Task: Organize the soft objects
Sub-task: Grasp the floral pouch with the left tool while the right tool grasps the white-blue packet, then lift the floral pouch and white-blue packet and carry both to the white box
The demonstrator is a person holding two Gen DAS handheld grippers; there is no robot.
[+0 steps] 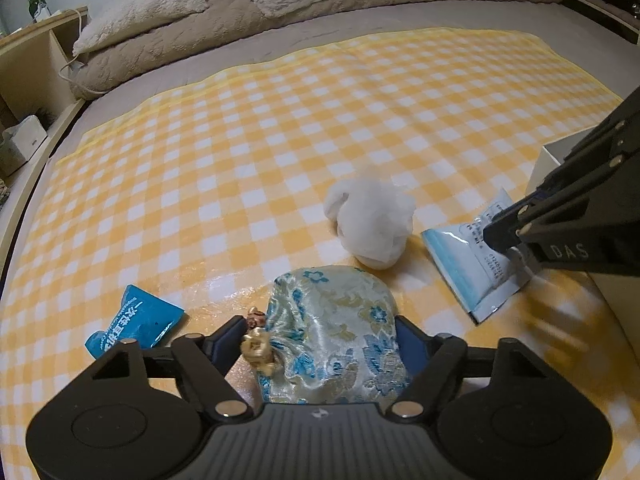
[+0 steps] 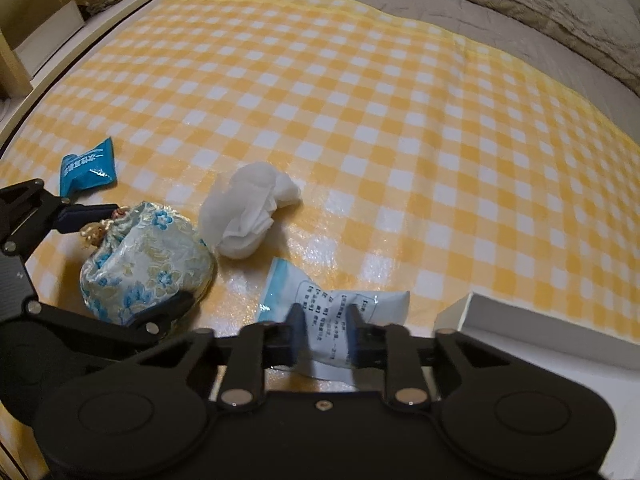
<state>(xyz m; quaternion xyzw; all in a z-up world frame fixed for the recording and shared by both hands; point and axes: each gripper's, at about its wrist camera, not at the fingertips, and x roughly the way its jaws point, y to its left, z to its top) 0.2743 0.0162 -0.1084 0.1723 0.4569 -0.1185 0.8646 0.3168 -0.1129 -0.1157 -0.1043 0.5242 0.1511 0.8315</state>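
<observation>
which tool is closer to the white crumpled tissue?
Left, narrowly. The left tool straddles the brocade pouch right beside the tissue; the right tool grips the light-blue packet, set slightly apart.
</observation>
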